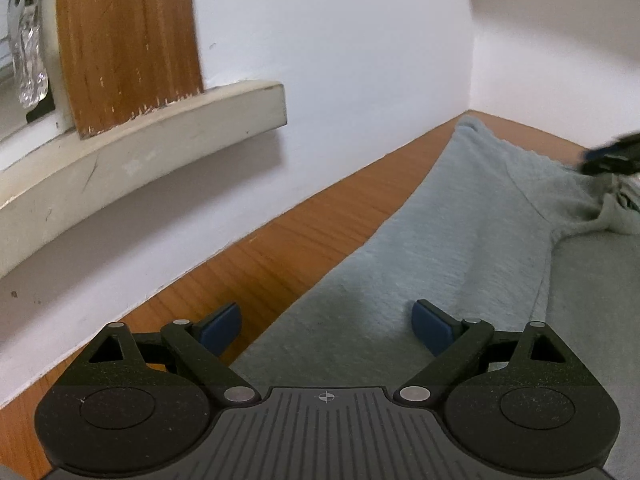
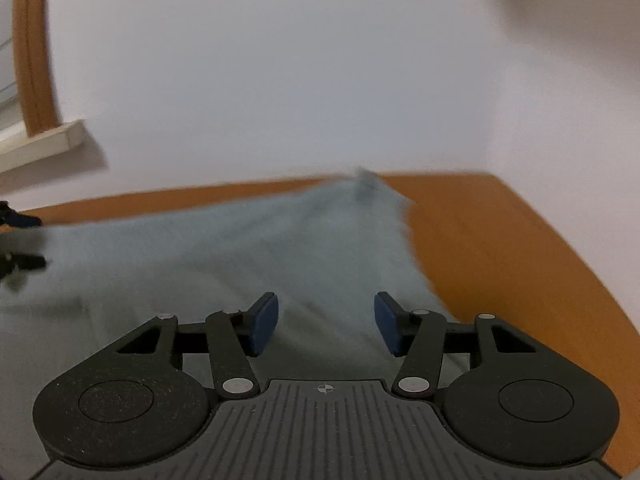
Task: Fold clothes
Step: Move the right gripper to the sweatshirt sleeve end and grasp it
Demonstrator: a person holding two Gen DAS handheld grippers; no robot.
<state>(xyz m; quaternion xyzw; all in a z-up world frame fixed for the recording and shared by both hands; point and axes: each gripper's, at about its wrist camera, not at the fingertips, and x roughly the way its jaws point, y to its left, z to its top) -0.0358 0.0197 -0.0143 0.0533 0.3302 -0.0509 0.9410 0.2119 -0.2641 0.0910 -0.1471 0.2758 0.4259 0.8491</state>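
A pale grey-green garment lies spread on a wooden table, one narrow end reaching toward the far corner. My left gripper stands wide open just above the garment's left edge, with its left pad over bare wood and its right pad over cloth. Nothing is held in it. A bunched fold of the garment sits at the far right, under my right gripper. In the blurred right wrist view, my right gripper is open over the garment with nothing between its pads. My left gripper shows at the left edge.
A white wall runs along the table's far side and meets another wall at the corner. A cream ledge with a wooden frame juts out above the table on the left. Bare wood lies right of the garment, up to the table's curved edge.
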